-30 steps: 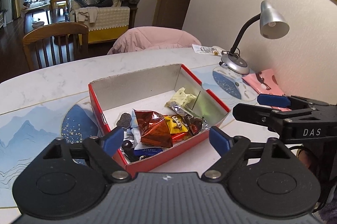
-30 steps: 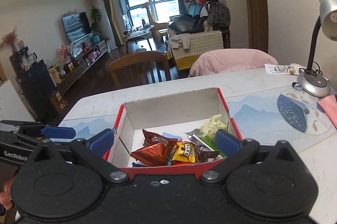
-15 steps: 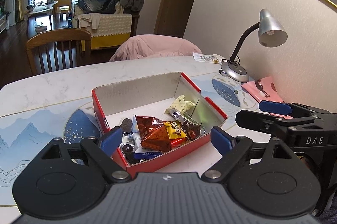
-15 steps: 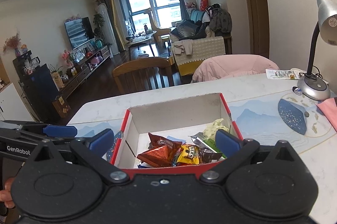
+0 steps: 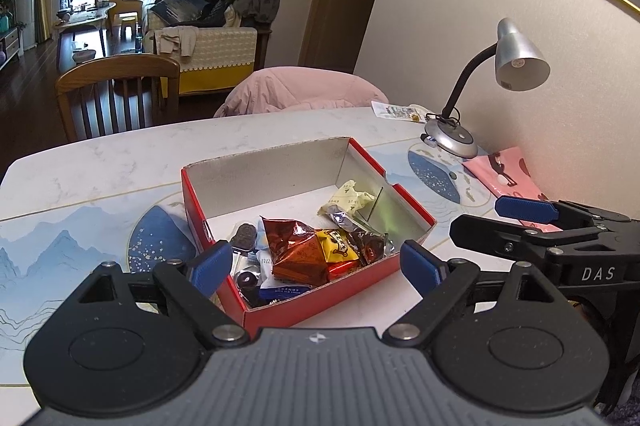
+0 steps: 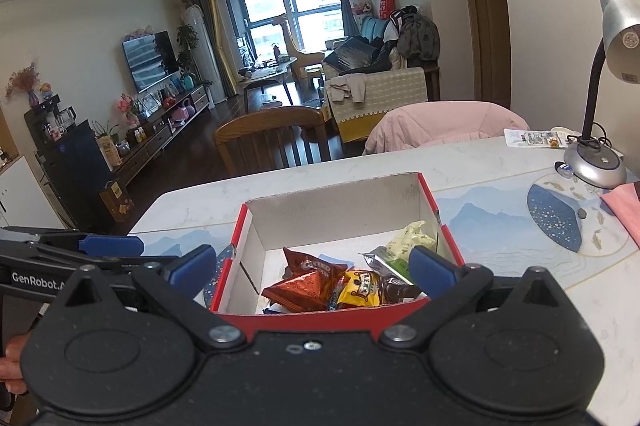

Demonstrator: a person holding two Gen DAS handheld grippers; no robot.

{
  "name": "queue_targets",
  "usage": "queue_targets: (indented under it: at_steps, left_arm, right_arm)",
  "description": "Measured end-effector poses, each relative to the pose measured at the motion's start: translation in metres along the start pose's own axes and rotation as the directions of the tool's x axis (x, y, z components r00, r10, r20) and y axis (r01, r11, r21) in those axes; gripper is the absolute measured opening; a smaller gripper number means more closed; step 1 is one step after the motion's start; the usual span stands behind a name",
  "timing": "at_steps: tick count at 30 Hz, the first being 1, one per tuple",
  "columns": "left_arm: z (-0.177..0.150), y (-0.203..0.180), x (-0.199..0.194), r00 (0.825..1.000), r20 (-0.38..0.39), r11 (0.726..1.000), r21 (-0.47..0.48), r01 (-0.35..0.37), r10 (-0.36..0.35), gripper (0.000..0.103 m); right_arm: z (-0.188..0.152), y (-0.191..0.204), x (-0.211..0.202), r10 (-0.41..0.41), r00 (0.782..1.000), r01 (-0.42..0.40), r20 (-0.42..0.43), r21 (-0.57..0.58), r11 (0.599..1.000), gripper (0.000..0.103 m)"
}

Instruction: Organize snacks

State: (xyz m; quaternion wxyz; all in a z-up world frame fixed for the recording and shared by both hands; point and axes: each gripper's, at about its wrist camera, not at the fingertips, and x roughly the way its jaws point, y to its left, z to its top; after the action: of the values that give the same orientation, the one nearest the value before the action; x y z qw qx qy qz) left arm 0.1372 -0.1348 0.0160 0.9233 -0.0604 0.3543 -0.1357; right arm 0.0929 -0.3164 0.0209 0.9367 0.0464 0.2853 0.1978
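Observation:
A red cardboard box (image 5: 332, 300) (image 6: 236, 246) with white inside walls sits on the marble table. Several wrapped snacks lie in its near half: a brown-orange foil bag (image 5: 294, 252) (image 6: 306, 284), a yellow packet (image 5: 336, 248) (image 6: 360, 290), a pale packet (image 5: 348, 196) (image 6: 410, 238), a dark round cookie (image 5: 245, 236). My left gripper (image 5: 316, 266) is open, hovering just short of the box with nothing between its fingers. My right gripper (image 6: 312, 272) is open too, empty, above the box's near wall. Each gripper shows at the other view's edge.
A silver desk lamp (image 5: 516, 62) (image 6: 596, 166) stands at the table's right, with a pink pouch (image 5: 504, 174) beside it. A wooden chair (image 5: 116, 86) and a chair draped in a pink coat (image 5: 304, 92) line the far edge. Blue printed placemats (image 5: 60, 254) lie under the box.
Both grippers have drawn back and risen a little from the box, so it looks smaller and farther. Both stay open. The snacks have not moved.

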Motion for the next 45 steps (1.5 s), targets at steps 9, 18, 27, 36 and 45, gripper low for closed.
queue_targets:
  at_steps: [9, 18, 27, 36, 45]
  left_arm:
    - [-0.001, -0.002, 0.0, 1.0, 0.001, 1.0, 0.003, -0.003, 0.003, 0.091]
    - [-0.001, -0.002, 0.0, 1.0, 0.002, 1.0, 0.002, -0.004, 0.004, 0.091]
    - [-0.002, -0.001, 0.001, 1.0, -0.012, 1.0, -0.007, -0.006, 0.006, 0.091]
    - [-0.001, 0.001, 0.003, 1.0, -0.013, 1.0, -0.009, -0.007, 0.007, 0.091]
    - [-0.003, 0.001, 0.006, 1.0, -0.025, 1.0, -0.007, -0.011, 0.01, 0.091]
  right_arm:
    - [0.0, -0.001, 0.001, -0.002, 1.0, 0.002, -0.002, 0.006, 1.0, 0.103]
    - [-0.005, 0.001, 0.0, -0.004, 1.0, 0.005, -0.007, 0.016, 1.0, 0.103]
    - [-0.009, 0.002, 0.004, -0.011, 1.0, 0.012, -0.019, 0.034, 0.999, 0.103]
    - [-0.01, 0.002, 0.004, -0.011, 1.0, 0.012, -0.02, 0.036, 0.999, 0.103]
    - [-0.01, 0.002, 0.005, -0.01, 1.0, 0.011, -0.022, 0.043, 0.999, 0.103]
